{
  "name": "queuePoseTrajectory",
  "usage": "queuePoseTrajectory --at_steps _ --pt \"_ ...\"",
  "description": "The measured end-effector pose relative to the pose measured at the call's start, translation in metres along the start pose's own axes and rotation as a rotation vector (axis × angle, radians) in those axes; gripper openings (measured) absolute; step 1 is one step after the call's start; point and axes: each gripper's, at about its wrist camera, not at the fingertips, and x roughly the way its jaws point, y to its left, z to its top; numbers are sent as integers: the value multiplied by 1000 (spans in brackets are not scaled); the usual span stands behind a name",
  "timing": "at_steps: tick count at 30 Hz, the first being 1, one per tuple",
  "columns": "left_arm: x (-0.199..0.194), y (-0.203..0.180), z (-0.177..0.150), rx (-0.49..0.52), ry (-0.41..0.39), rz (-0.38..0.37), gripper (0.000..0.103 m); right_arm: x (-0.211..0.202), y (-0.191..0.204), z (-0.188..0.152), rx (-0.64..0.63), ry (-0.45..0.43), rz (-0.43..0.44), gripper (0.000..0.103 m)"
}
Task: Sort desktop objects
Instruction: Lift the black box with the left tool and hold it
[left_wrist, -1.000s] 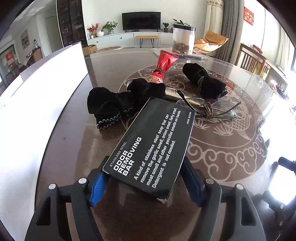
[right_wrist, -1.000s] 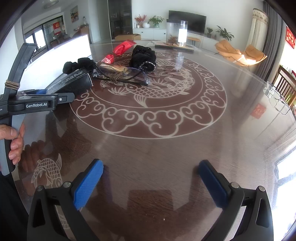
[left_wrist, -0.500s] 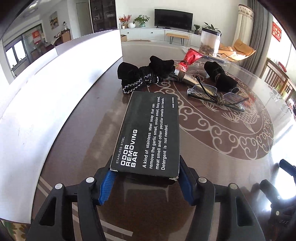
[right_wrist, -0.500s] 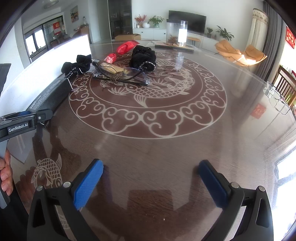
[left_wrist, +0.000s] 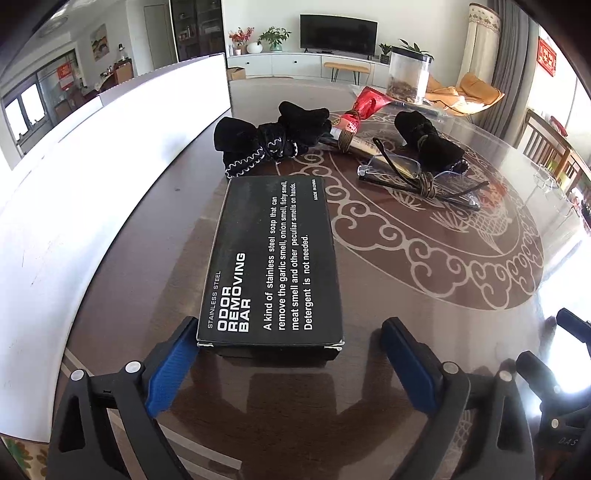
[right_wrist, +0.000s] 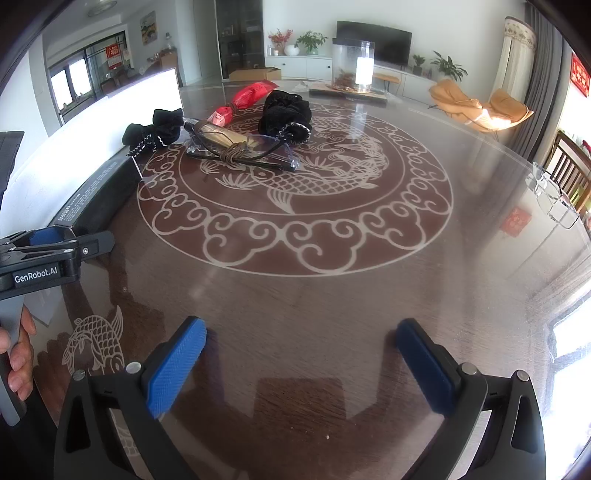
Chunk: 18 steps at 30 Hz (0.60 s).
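The black box (left_wrist: 271, 260) is lying flat on the counter (left_wrist: 388, 295), beside the white board (left_wrist: 110, 184) that is standing along the counter's left edge. The left gripper (left_wrist: 291, 356) is sitting open around the box's near end: its left blue pad is touching or almost touching the box's near left corner, while its right pad is standing clear of the box with bare counter showing between them. In the right wrist view the box (right_wrist: 96, 192) is showing edge-on at the far left, with the left gripper (right_wrist: 55, 254) just in front of it and the person's fingers (right_wrist: 20, 350) wrapping its handle.

Beyond the box, a black pouch (left_wrist: 269, 138) with white stitching is lying almost against its far end. To the right of that a red packet (left_wrist: 364, 107), a second black pouch (left_wrist: 428, 142) and a pair of glasses (left_wrist: 417, 173) tied with brown cord are lying close together over the counter's fish pattern. A clear jar (left_wrist: 408, 77) is standing farther back.

The right gripper (right_wrist: 301, 363) is hanging open over bare counter, well apart from all the objects, with nothing between its pads.
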Motion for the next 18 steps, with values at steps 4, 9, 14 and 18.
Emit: queuePoseTrajectory --at_steps 4,9,14,18 --pt "1 -1 -1 4 2 -4 103 0 0 0 0 0 0 103" --pt "1 0 -1 4 -2 -4 103 0 0 0 0 0 0 103" --pt "1 0 -1 3 -2 -4 103 0 0 0 0 0 0 103" --pt "1 0 -1 4 -2 -4 103 0 0 0 0 0 0 103"
